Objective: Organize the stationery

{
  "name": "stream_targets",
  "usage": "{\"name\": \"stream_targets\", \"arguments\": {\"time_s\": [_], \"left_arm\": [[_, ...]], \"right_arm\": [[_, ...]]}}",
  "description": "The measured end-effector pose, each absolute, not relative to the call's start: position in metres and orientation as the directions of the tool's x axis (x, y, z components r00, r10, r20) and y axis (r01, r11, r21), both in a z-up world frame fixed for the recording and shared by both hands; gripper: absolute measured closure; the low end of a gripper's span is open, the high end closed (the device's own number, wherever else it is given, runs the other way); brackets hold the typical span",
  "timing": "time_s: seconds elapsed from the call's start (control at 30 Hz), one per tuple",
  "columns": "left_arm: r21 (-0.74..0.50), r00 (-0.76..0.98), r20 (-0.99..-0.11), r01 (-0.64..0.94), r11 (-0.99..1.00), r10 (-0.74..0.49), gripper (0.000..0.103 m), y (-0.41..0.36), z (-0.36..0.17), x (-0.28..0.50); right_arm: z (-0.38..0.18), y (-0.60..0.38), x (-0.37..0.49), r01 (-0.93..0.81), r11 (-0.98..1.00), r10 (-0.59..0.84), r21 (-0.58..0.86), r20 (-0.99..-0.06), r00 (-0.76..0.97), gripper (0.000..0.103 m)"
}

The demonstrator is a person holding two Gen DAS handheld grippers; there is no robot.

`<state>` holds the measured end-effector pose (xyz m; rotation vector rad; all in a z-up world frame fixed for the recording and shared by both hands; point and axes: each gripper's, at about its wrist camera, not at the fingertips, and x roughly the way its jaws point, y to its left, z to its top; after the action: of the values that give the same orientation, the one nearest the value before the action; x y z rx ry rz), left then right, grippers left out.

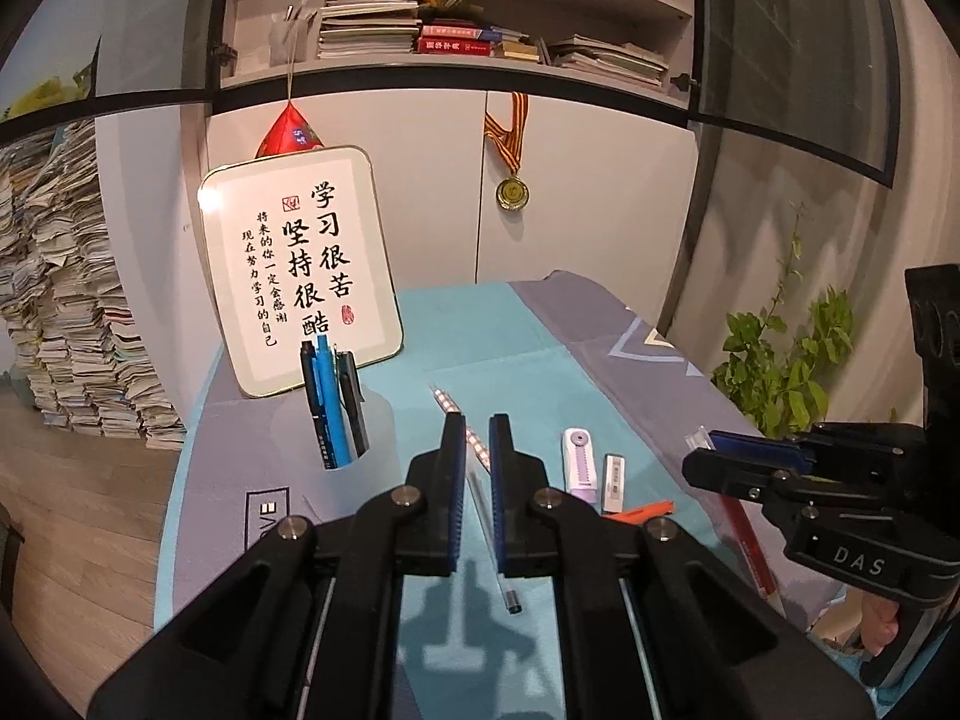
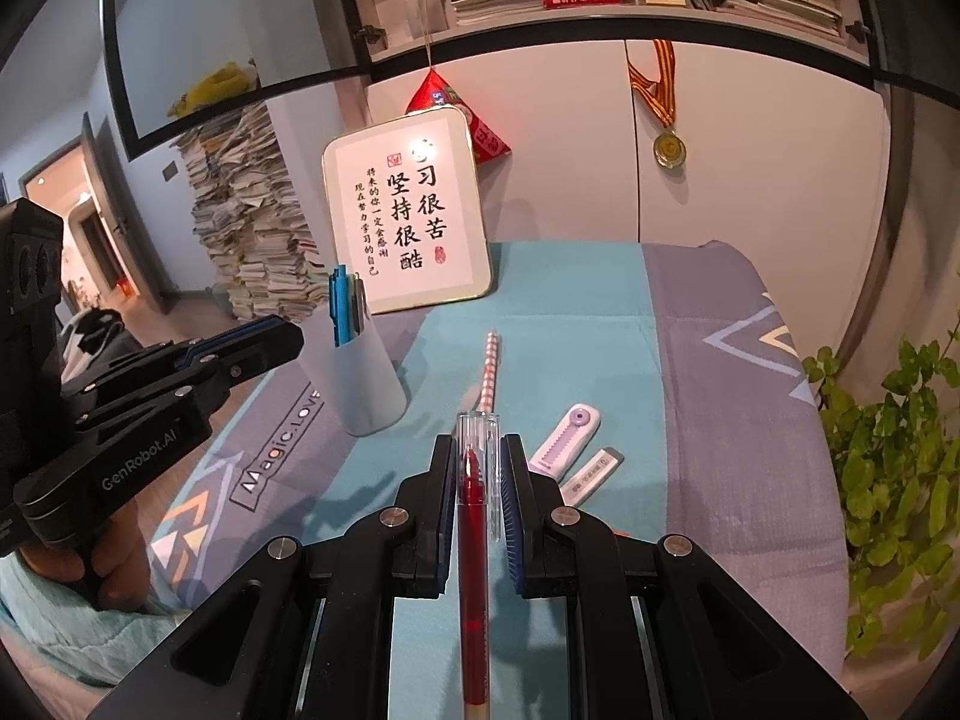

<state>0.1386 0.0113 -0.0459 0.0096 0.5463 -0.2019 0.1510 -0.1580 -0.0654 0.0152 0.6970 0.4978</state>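
**Red pen in my right gripper, left gripper closed with nothing in it**

I am holding the right gripper clamped narrowly on a red gel pen, its clear cap poking out past the fingertips toward twelve o'clock. My left gripper is hovering above the cloth-covered table with its jaws drawn almost together and nothing gripped; a slim clear pen is lying on the cloth beneath them.

In the right wrist view the white pen cup is standing at about ten o'clock from my fingertips, and it is carrying blue and black pens. A pink checked pencil is lying at twelve o'clock just beyond the cap. At about two o'clock a purple-and-white correction tape and a white eraser are resting side by side. A framed calligraphy board is leaning on the cabinet behind the cup, with a potted plant at three o'clock
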Motion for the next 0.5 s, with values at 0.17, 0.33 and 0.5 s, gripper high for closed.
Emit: {"name": "stream_targets", "arguments": {"time_s": [0.17, 0.33, 0.5], "left_arm": [[-0.090, 0.756, -0.608, 0.236, 0.968, -0.241, 0.085, 0.010, -0.068, 0.162], [-0.093, 0.629, -0.746, 0.225, 0.970, -0.218, 0.080, -0.005, -0.118, 0.206], [-0.092, 0.512, -0.839, 0.196, 0.976, -0.182, 0.093, -0.013, -0.161, 0.228]], "right_arm": [[-0.068, -0.161, 0.150, -0.424, 0.887, 0.439, 0.182, -0.618, 0.652, 0.088], [-0.070, -0.166, 0.146, -0.419, 0.889, 0.436, 0.185, -0.621, 0.652, 0.088], [-0.070, -0.174, 0.148, -0.407, 0.892, 0.433, 0.195, -0.622, 0.652, 0.088]]}}
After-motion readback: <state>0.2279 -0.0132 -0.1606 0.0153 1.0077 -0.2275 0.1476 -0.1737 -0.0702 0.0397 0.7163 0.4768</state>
